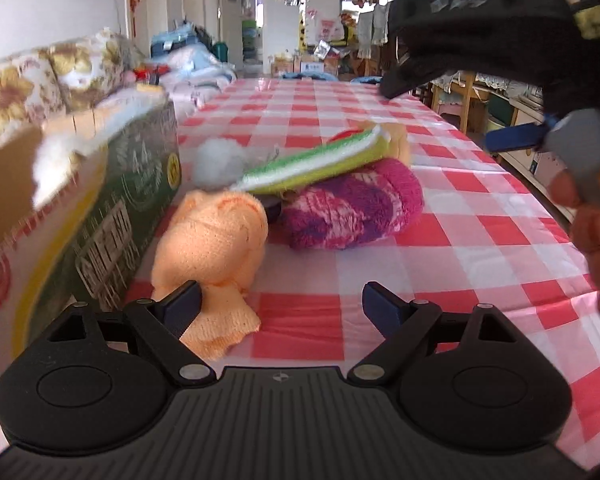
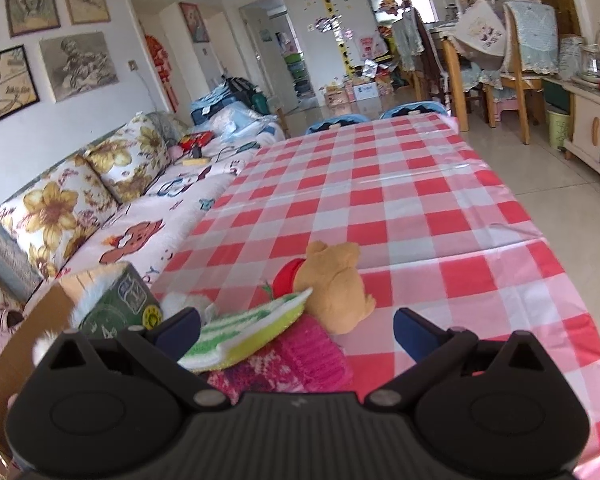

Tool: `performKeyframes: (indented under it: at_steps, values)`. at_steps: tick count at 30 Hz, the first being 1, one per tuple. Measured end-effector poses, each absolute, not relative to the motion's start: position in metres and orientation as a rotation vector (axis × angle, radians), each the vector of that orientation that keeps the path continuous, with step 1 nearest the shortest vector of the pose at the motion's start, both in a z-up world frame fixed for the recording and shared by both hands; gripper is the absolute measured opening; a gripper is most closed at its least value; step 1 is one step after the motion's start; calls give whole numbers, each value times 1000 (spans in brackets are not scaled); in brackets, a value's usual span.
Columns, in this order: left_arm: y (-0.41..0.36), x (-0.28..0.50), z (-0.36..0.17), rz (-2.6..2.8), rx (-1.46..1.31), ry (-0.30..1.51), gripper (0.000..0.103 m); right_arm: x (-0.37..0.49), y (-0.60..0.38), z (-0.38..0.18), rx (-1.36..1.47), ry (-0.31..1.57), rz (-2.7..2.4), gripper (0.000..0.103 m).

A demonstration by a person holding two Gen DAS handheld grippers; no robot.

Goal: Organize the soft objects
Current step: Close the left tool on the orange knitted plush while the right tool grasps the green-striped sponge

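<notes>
Soft toys (image 1: 340,204) on red-check tablecloth (image 1: 440,248) by sofa (image 2: 80,200); both grippers spread, empty.

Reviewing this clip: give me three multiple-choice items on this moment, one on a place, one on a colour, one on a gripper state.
1. Where does the green striped sponge lie?
A. on the pink towel
B. inside the cardboard box
C. on the sofa

2. What colours is the tablecloth?
A. blue and yellow
B. red and white
C. plain green

3. How is the left gripper?
A. shut on the sponge
B. shut on the towel
C. open, empty

Answers: 1 A, the sponge rests atop the towel; 2 B, red and white checks; 3 C, fingers apart, nothing between them.
</notes>
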State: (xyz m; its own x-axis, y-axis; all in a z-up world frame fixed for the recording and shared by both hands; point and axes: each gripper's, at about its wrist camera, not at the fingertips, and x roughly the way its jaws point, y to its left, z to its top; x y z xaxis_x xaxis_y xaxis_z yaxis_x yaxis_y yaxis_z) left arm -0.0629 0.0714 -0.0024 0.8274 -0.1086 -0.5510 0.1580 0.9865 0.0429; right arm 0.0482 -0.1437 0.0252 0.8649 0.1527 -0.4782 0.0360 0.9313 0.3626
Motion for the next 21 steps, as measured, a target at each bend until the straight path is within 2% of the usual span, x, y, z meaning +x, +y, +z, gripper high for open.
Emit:
performKeyframes:
  at_steps: [9, 18, 21]
  values:
    - [80, -59, 7, -26, 210, 460, 103, 77, -129, 7, 494, 584, 179, 101]
    - [74, -50, 0, -60, 298, 453, 102, 89, -128, -2, 582, 579, 177, 84]
    - [75, -45, 1, -70, 295, 472, 93, 91, -127, -2, 588, 562, 180, 78]
